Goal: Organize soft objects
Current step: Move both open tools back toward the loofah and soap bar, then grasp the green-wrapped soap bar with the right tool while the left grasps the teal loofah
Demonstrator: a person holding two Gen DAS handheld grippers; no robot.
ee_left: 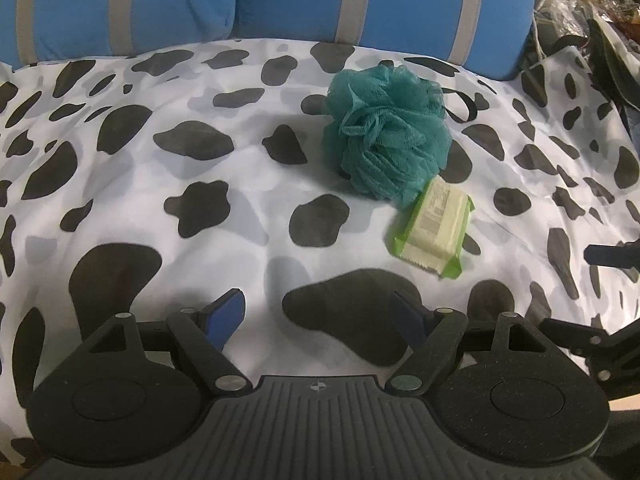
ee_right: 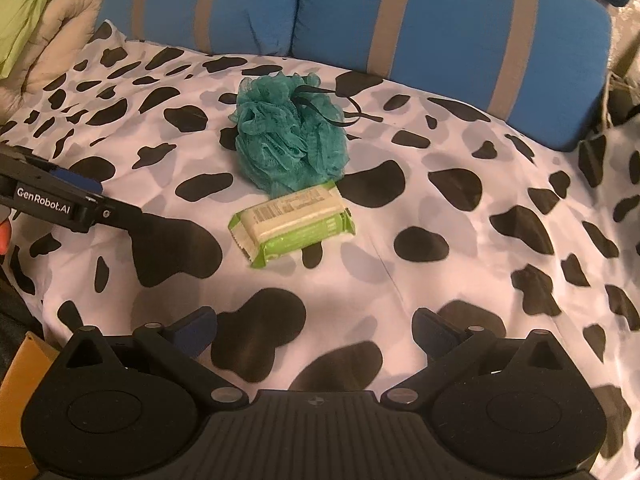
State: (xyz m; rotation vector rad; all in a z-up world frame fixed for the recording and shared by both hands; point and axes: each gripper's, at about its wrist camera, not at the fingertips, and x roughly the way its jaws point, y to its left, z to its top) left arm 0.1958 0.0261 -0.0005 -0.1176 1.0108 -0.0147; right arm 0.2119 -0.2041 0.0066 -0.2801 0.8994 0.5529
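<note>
Around the work area: a white bedsheet [ee_left: 248,184] with black cow-patch blotches, spread wide and lightly rumpled. Behind it, blue cushions [ee_left: 304,4] with grey stripes, lined along the far edge. At the far right of the left wrist view, a heap of crinkled plastic bags [ee_left: 576,4], blurred. At the top left of the right wrist view, a beige quilted blanket [ee_right: 68,40] with a lime-green cloth [ee_right: 24,8] over it; at the lower left, a corner of a tan cardboard box [ee_right: 20,384].

Nothing lying between either gripper and the two items ahead, only bare sheet.

Readable writing: "GenRobot.AI" in white on the side of the left gripper [ee_right: 76,184], seen entering from the left edge of the right wrist view. On the wrapper, a barcode and fine print, too small to read.

Near the middle of the sheet, a teal mesh bath pouf [ee_left: 386,132], round and ruffled, with a dark cord loop [ee_right: 344,108] trailing off its far side toward the cushions. Touching its near edge, a green-and-cream wrapped soap bar [ee_left: 432,228], lying flat, label side up. Long axis slanted: from the right wrist view, running lower left to upper right, crimped ends at either tip.

Left gripper [ee_left: 320,316]: blue pads wide apart, nothing between. Right gripper [ee_right: 316,328]: likewise spread, empty, above the sheet short of the soap bar.
</note>
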